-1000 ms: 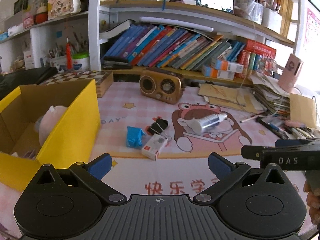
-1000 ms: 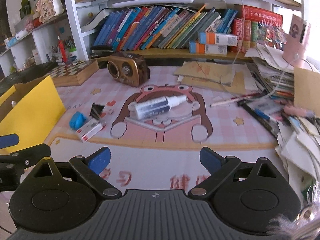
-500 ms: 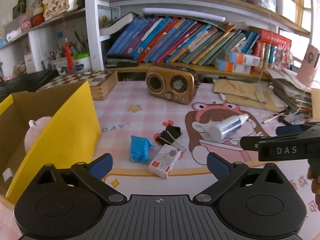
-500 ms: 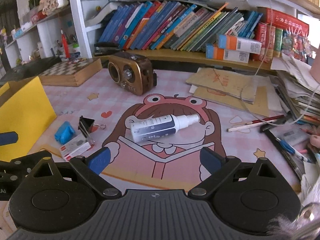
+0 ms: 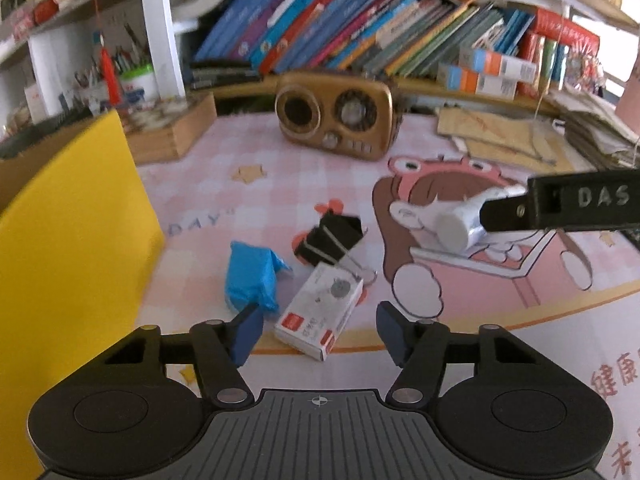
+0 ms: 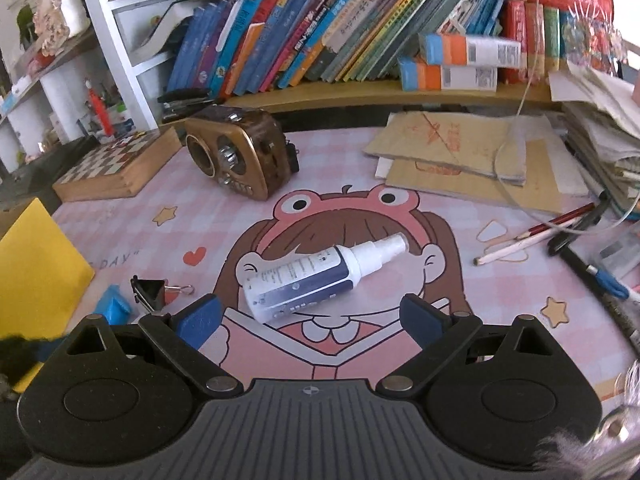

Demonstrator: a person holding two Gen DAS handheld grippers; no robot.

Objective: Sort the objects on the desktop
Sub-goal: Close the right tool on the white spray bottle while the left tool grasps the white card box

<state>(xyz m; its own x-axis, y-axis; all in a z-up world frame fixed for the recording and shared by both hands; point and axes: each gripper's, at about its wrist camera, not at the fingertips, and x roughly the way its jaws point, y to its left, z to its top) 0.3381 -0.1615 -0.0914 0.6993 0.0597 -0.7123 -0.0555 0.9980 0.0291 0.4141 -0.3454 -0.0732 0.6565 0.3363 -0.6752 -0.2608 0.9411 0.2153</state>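
On the pink desk mat lie one spray bottle [image 6: 316,278], one black binder clip [image 5: 329,239], one crumpled blue packet [image 5: 252,276] and one small white box [image 5: 320,316]. One yellow box [image 5: 68,248] stands at the left, one brown radio [image 5: 338,114] and one chessboard box [image 6: 116,168] farther back. At the right lie perhaps two pencils [image 6: 536,236], blurred together.

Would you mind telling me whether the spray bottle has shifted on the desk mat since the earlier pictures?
No. The spray bottle lies across the cartoon girl's face on the desk mat, nozzle toward her right cheek, as before; it only looks bigger because the camera came closer.
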